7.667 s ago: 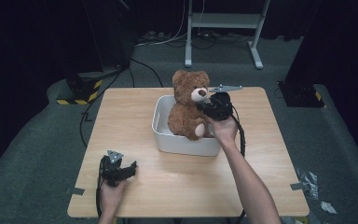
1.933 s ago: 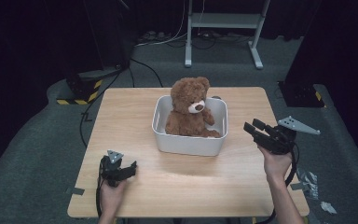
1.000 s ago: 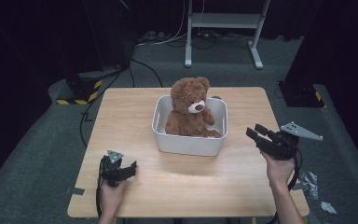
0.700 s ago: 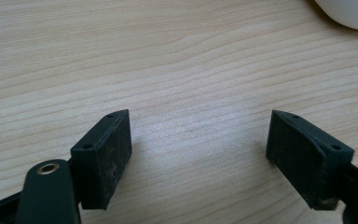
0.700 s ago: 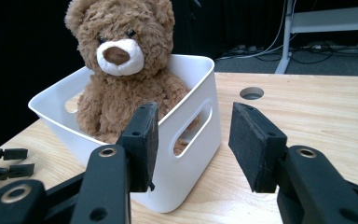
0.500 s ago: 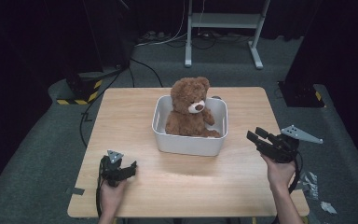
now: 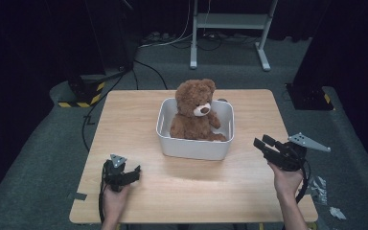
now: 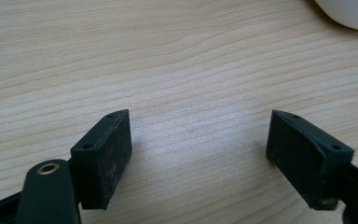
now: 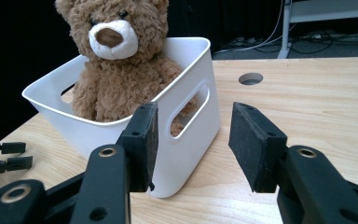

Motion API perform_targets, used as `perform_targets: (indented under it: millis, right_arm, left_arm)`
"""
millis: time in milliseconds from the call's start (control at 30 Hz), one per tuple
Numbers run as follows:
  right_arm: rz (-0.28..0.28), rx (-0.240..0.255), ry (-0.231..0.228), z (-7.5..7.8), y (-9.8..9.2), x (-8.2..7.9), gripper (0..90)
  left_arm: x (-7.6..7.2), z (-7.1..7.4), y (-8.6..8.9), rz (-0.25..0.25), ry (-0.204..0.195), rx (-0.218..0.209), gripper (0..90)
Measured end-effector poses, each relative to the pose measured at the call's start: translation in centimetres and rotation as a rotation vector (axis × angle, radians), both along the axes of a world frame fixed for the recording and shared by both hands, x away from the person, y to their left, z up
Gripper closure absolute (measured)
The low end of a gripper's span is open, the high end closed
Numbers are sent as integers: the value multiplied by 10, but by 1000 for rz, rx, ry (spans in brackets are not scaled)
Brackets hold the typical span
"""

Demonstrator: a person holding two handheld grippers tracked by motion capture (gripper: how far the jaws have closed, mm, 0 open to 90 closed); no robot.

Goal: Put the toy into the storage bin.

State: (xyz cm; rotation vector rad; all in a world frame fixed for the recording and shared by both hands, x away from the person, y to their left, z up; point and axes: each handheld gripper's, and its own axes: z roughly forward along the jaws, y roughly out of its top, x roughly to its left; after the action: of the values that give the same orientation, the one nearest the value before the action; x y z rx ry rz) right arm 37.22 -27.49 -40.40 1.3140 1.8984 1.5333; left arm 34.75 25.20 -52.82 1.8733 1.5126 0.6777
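A brown teddy bear (image 7: 195,111) (image 9: 114,65) sits upright inside a white plastic bin (image 7: 191,146) (image 9: 191,135) at the middle of the wooden table (image 7: 172,187). My right gripper (image 7: 264,143) (image 9: 193,144) hovers to the right of the bin, jaws pointing at it, open with nothing between them. My left gripper (image 7: 133,173) (image 8: 198,154) rests near the table's front left, open over bare wood. A corner of the bin (image 8: 349,11) shows at the upper right of the left gripper view.
A round hole (image 9: 251,78) is cut in the tabletop behind the bin. Cables and a metal stand (image 7: 230,28) lie on the floor beyond the table. Scraps of foil (image 7: 322,189) lie on the carpet to the right.
My right gripper let go of the bear, drew back from the bin to the table's right side and sank slightly toward the front. The left gripper has kept still.
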Motion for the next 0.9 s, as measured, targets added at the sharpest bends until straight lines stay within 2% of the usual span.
perform_targets:
  millis: [900]
  right_arm:
    - [-28, 9, 52, -30, -3, -4, 520]
  left_arm:
    - [0, 0, 0, -2, 0, -1, 221]
